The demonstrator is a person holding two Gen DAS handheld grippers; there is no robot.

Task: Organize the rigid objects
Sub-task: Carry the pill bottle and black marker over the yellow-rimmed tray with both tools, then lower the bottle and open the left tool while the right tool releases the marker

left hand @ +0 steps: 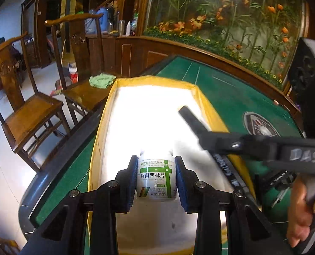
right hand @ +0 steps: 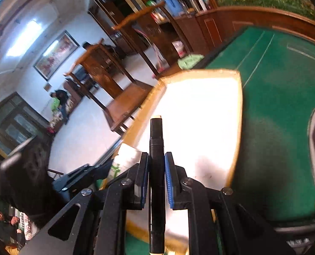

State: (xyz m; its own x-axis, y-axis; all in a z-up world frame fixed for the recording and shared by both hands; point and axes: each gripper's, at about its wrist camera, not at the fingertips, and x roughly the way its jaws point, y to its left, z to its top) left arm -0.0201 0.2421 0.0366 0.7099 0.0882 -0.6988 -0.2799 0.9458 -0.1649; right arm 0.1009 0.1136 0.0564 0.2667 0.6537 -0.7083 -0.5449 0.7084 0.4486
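While the white medicine bottle [left hand: 156, 178] with its green-striped label sits upright between the blue pads of the left gripper [left hand: 156, 179], both pads pressing its sides, it hangs low over the tray [left hand: 102, 114], a shallow white box with a yellow rim lying on the green table [left hand: 231, 93]. The left gripper points forward and downward along the length of the tray. From the right side the right gripper [right hand: 156, 179] reaches across the same tray, its jaws narrowed onto a black marker [right hand: 156, 148] with a pale cap tip; the marker runs lengthwise between the pads and sticks out well ahead of them. In the left wrist view a hand [left hand: 304, 210] grips that gripper's handle at the right edge. Beyond the tray's far left corner a green cloth [left hand: 102, 80] lies on a wooden chair [left hand: 30, 114], and a second chair stands beside it. A dark round emblem [left hand: 260, 127] is set into the table right of the tray.
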